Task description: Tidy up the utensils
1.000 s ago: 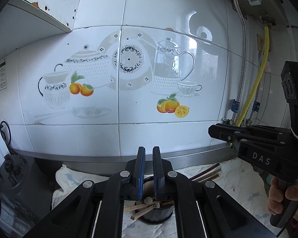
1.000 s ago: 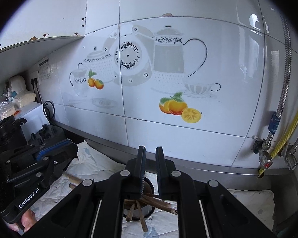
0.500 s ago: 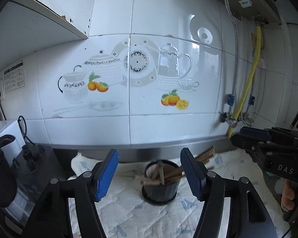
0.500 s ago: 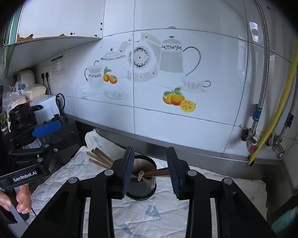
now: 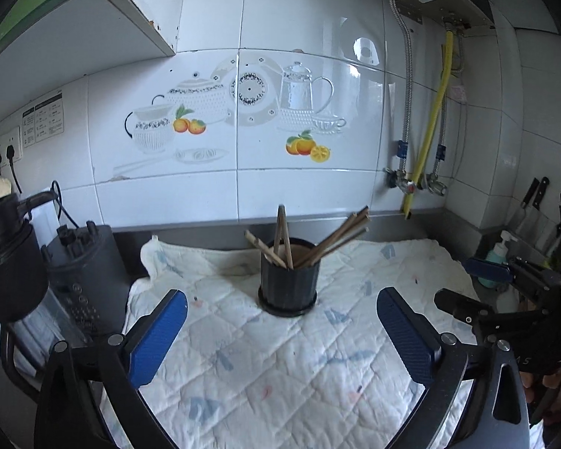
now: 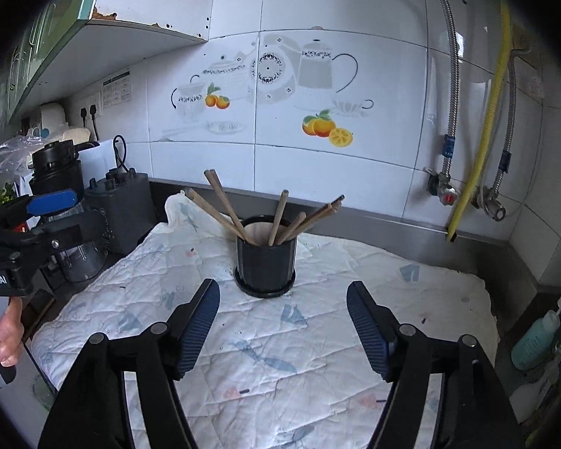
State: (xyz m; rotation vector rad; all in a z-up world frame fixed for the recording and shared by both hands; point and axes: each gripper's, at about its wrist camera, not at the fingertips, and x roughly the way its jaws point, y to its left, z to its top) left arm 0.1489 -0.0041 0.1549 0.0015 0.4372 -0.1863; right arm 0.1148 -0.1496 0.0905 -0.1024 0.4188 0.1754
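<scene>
Chopsticks [image 5: 310,241] all sit in the black cup [image 5: 288,278] mid-cloth [image 5: 280,355]. Both the left hand-held gripper [image 5: 280,336] and right hand-held gripper [image 6: 283,327] hang wide apart, empty. Looks done; I'd just back off without bumping the cup.

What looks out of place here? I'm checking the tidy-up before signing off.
Little does. The chopsticks all stand in the black holder, splayed at different angles rather than bundled. The quilted cloth is wrinkled and spotted. The cabinet edge above is chipped. Both grippers, left and right, are open and empty.
</scene>
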